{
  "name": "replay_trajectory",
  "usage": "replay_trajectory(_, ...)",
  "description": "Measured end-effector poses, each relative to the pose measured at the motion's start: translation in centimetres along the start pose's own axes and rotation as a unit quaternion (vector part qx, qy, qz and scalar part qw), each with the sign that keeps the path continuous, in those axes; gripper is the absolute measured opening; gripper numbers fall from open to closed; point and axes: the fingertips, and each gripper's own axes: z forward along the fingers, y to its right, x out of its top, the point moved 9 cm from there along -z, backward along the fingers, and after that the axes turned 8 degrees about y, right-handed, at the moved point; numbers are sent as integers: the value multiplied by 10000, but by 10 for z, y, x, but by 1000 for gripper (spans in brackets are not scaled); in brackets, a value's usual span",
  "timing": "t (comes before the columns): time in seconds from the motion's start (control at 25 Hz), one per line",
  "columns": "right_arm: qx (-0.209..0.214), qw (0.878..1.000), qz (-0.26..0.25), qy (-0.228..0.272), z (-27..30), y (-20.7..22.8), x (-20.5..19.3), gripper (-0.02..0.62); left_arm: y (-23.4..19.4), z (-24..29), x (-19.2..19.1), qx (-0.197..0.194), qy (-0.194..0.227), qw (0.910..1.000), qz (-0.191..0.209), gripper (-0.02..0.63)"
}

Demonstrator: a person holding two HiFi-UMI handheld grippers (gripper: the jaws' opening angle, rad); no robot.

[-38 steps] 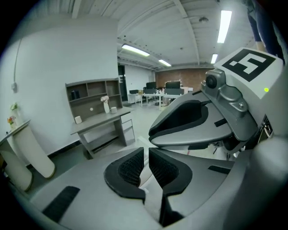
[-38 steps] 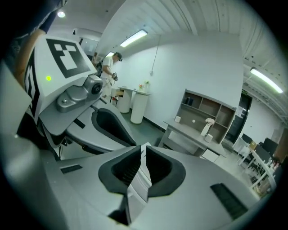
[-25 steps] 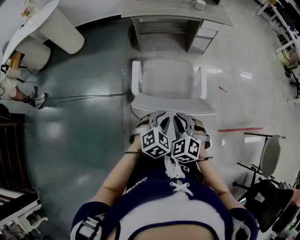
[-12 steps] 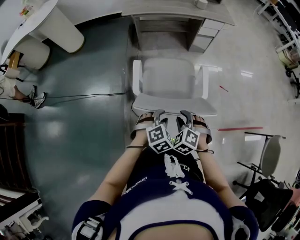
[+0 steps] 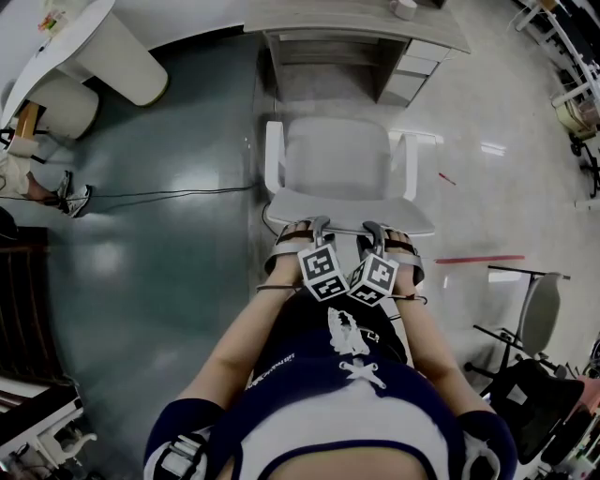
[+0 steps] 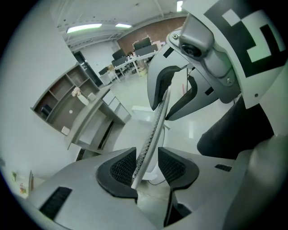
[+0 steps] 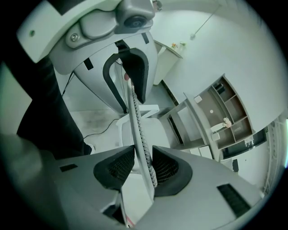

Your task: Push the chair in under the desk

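Note:
A white chair (image 5: 336,159) with armrests stands in front of the grey desk (image 5: 356,23), its seat outside the knee space. I stand behind its backrest (image 5: 347,214). My left gripper (image 5: 314,227) and right gripper (image 5: 375,229) sit side by side on the backrest's top edge. In the left gripper view the thin perforated edge (image 6: 155,126) runs between the pads of the left gripper (image 6: 147,166), leaning on one pad with a gap to the other. In the right gripper view the same edge (image 7: 135,117) passes through the right gripper (image 7: 143,165), also with a gap. Both are open.
The desk has drawers (image 5: 408,75) at its right. A round white table (image 5: 70,47) and a stool (image 5: 61,105) stand far left, with a cable (image 5: 169,194) across the floor and a person's foot (image 5: 77,200). A black office chair (image 5: 534,375) is at lower right.
Both grippers have moved forward from my body on to the backrest's top edge and have spread a little apart. Their jaws have opened. The chair stands where it was.

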Motion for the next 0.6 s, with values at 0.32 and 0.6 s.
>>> replay_trajectory(0.32,61,9991,259,333,3,7,-7,109,-7,5,-5,-76,235,9994,-248,147)
replay_trajectory(0.6,43,9979,358,544,16,22,-11,110,-22,14,-6,98,429,9976,-541,153)
